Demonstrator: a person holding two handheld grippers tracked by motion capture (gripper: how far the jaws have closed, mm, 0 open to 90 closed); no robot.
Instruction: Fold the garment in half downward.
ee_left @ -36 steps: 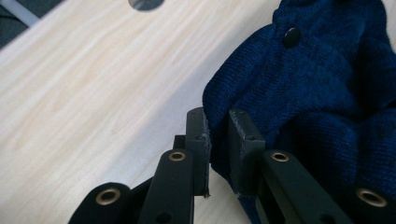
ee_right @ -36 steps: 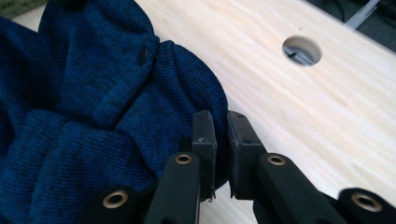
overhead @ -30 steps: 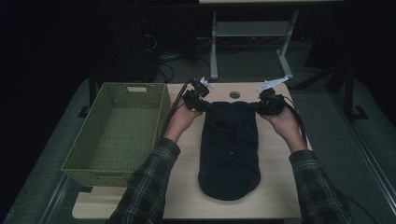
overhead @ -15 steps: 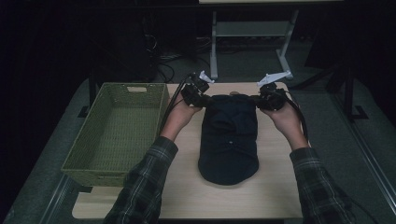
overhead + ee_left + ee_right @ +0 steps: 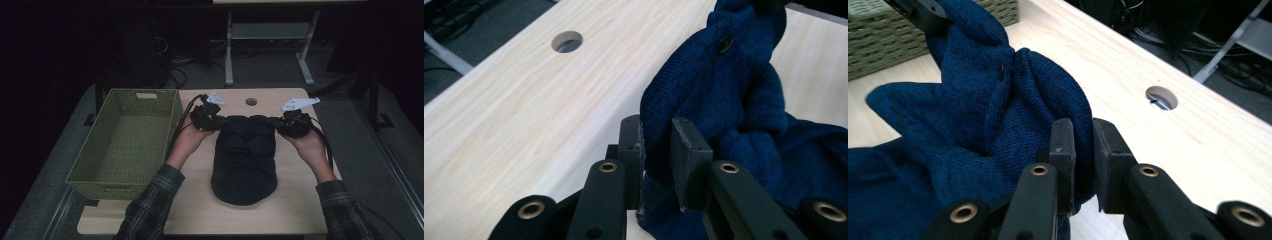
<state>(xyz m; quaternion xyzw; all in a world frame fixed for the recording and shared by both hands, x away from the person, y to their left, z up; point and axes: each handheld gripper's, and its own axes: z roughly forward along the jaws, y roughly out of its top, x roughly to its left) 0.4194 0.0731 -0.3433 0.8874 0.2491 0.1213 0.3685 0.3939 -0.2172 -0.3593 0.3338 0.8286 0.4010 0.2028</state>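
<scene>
Beside the green basket [image 5: 125, 140], on the counter [image 5: 200, 210], lies a dark blue knitted garment [image 5: 245, 160], long axis running from the person toward the far edge. The left claw [image 5: 656, 142] pinches its far corner nearest the basket, jaws nearly closed on cloth; the right claw [image 5: 1083, 145] grips the far corner away from the basket likewise. To fold well, keep both corners level and draw them evenly, landing edge on edge.
</scene>
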